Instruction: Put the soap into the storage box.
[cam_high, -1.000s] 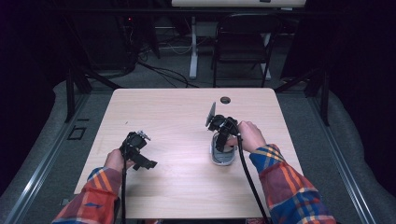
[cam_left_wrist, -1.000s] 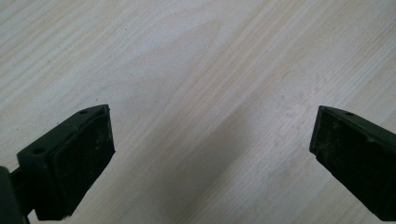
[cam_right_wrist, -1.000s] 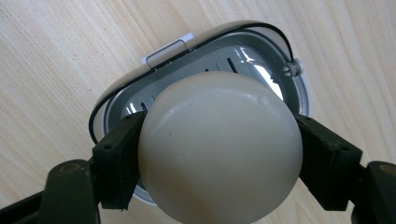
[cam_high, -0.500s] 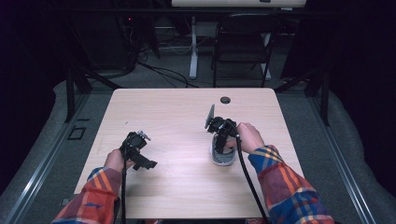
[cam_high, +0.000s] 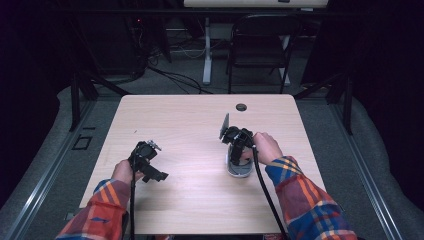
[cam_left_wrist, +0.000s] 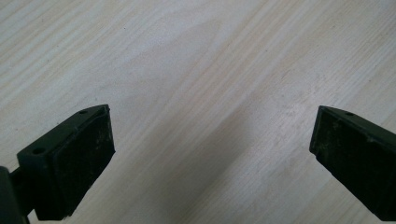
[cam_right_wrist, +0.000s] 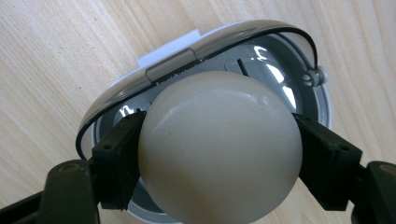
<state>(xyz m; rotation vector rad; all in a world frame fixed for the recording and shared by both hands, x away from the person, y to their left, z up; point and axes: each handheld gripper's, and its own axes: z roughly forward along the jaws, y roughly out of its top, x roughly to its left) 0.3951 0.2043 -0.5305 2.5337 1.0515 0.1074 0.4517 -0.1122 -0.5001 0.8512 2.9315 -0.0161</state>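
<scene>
My right gripper (cam_right_wrist: 219, 156) is shut on a cream, egg-shaped ball (cam_right_wrist: 215, 116), with one black pad on each side of it. Right behind the ball lies a round grey container (cam_right_wrist: 280, 60) with a clear hinged lid standing up, on the wooden table. In the high view the right gripper (cam_high: 235, 146) points down over that container (cam_high: 239, 170), right of the table's middle. My left gripper (cam_high: 155, 161) hovers at the near left. Its jaws stand wide apart over bare wood (cam_left_wrist: 210, 116) with nothing between them.
The light wooden table (cam_high: 190, 120) has a small dark round hole (cam_high: 241, 107) near its far edge. Beyond the table stand a black folding chair (cam_high: 260, 45), a desk leg and cables on the floor. Dark curtains close both sides.
The right hand has edged slightly nearer over the container, still holding the ball. The left hand has kept still.
</scene>
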